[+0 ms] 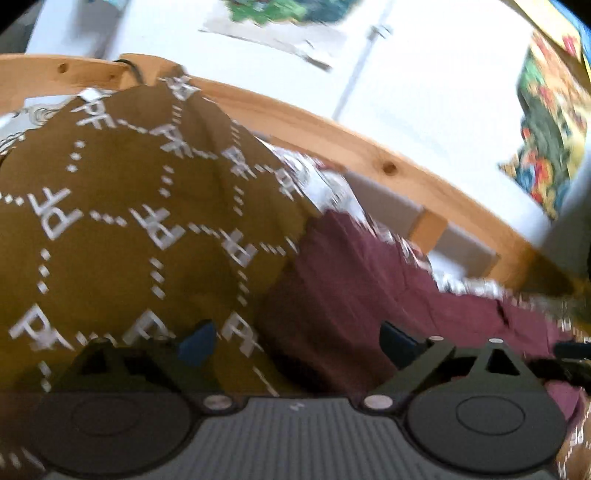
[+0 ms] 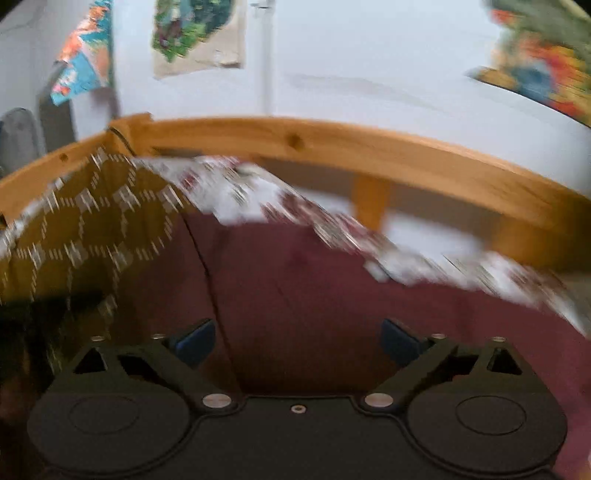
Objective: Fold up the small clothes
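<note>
The left gripper (image 1: 297, 341) stands with its jaws spread wide, its blue pads (image 1: 197, 341) well apart and nothing pinched between them. Below the gap lie two cloths side by side: a mustard garment with a white letter-and-dot lattice (image 1: 122, 206) under the left pad and a maroon garment (image 1: 354, 280) under the right one. The right gripper (image 2: 297, 341) is likewise fully spread, its blue pads (image 2: 195, 341) clear of any fabric, hanging over the maroon garment (image 2: 317, 295).

In the right wrist view a dark crease or edge (image 2: 210, 280) runs up the maroon cloth away from the camera, leaning left. The mustard garment (image 2: 92, 225) sits to its left, stretching back toward the corner of the frame. Both rest on a white patterned bedsheet (image 2: 243, 195), blurred by motion. A curved pine bed rail (image 2: 332, 144) bounds the far side, with a white wall (image 2: 369, 74) and colourful posters (image 2: 195, 33) beyond. The long axis of either garment cannot be told, since neither shows whole.
</note>
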The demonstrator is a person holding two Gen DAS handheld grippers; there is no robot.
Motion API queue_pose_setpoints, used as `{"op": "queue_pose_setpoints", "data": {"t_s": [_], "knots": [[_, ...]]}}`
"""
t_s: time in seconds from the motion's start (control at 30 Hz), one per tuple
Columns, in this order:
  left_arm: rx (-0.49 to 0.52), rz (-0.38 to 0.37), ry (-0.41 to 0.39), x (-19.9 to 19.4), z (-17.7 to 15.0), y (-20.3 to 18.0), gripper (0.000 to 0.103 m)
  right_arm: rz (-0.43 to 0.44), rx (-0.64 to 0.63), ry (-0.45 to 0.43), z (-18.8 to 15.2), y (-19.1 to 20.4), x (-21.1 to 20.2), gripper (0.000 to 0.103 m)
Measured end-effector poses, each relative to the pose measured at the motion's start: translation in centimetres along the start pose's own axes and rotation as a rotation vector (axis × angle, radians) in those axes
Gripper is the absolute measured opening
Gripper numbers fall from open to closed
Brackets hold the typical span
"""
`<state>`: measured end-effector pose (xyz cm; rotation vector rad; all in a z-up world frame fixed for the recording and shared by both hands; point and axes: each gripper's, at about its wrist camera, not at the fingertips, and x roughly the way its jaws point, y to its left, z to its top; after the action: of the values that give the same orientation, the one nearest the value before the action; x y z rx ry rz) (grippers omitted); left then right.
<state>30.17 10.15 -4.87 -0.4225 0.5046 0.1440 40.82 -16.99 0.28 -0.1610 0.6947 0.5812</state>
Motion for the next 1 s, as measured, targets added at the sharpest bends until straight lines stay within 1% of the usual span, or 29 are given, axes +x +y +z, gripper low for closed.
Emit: {"op": "queue_pose_setpoints", "data": {"t_s": [0.07, 0.13, 0.23, 0.3, 0.37, 0.47, 0.53, 0.63, 0.73, 0.77, 0.8, 0.83, 0.87, 0.9, 0.97, 1.0], "knots": [[0.028, -0.01, 0.035, -0.5, -0.5, -1.7, 0.099, -0.064, 0.004, -0.002, -3.1, -0.4, -3.0, 0.102], [0.07, -0.059, 0.062, -1.2, -1.1, -3.4, 0.101, -0.145, 0.003, 0.0, -6.1, -0.6, -5.5, 0.102], [0.124, -0.128, 0.089, -1.9, -2.5, -5.8, 0.102, -0.275, 0.004, 0.029, -10.1, -1.6, -8.5, 0.102], [0.148, -0.15, 0.114, -2.3, -3.6, -7.1, 0.102, -0.371, -0.02, 0.06, -12.3, -2.7, -9.6, 0.102], [0.161, -0.173, 0.158, -2.5, -4.8, -8.0, 0.102, -0.476, -0.062, 0.098, -14.0, -3.9, -9.9, 0.099], [0.167, -0.209, 0.215, -2.6, -6.2, -8.9, 0.102, -0.573, -0.121, 0.147, -15.3, -5.5, -9.4, 0.099], [0.181, -0.208, 0.231, -2.8, -7.1, -9.4, 0.102, -0.619, -0.198, 0.17, -15.4, -6.1, -8.4, 0.097], [0.206, -0.175, 0.251, -3.1, -8.1, -9.6, 0.102, -0.651, -0.364, 0.164, -15.5, -6.1, -6.9, 0.093], [0.215, -0.149, 0.283, -3.2, -8.9, -9.5, 0.102, -0.645, -0.554, 0.136, -16.0, -5.3, -5.9, 0.084], [0.216, -0.146, 0.298, -3.2, -9.1, -9.3, 0.102, -0.664, -0.609, 0.109, -16.1, -5.0, -5.5, 0.076], [0.219, -0.141, 0.315, -3.0, -9.2, -9.2, 0.102, -0.661, -0.67, 0.105, -16.4, -4.6, -5.2, 0.067], [0.221, -0.139, 0.334, -3.0, -9.3, -8.9, 0.102, -0.656, -0.717, 0.106, -16.5, -4.4, -4.9, 0.062], [0.22, -0.141, 0.342, -3.0, -9.3, -8.7, 0.102, -0.643, -0.759, 0.112, -16.8, -4.2, -4.7, 0.05], [0.216, -0.146, 0.342, -3.1, -9.3, -8.5, 0.102, -0.632, -0.78, 0.119, -16.9, -4.1, -4.5, 0.035], [0.211, -0.154, 0.344, -3.3, -9.4, -8.2, 0.102, -0.629, -0.762, 0.126, -16.8, -4.1, -4.6, 0.022], [0.217, -0.154, 0.351, -3.4, -9.5, -8.1, 0.102, -0.625, -0.708, 0.112, -16.4, -4.4, -4.9, 0.015]]}}
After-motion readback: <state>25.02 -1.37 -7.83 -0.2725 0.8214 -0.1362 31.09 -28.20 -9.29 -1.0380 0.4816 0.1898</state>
